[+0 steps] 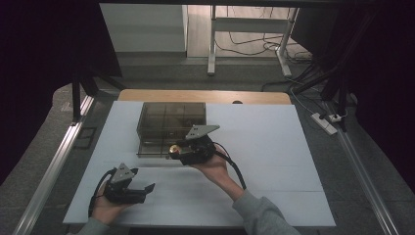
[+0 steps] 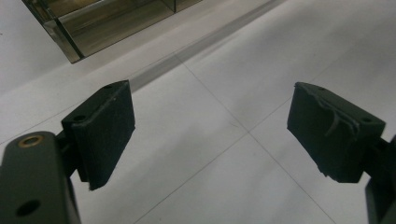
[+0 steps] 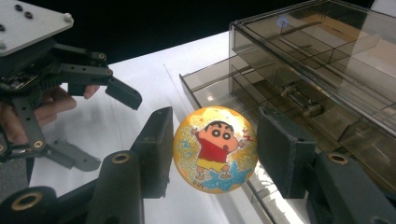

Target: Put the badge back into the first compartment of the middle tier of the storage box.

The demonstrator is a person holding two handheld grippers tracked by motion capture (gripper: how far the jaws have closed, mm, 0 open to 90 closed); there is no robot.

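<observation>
Right gripper view shows your right gripper clamped on a round, glossy yellow badge with a glittery cartoon boy print, one pad on each edge, held just in front of the open drawer of the smoky transparent plastic organiser box. It looks light, stiff and slippery (keep the pads on opposite rims). Your left gripper hovers over the white table, jaws apart, holding nothing.
</observation>
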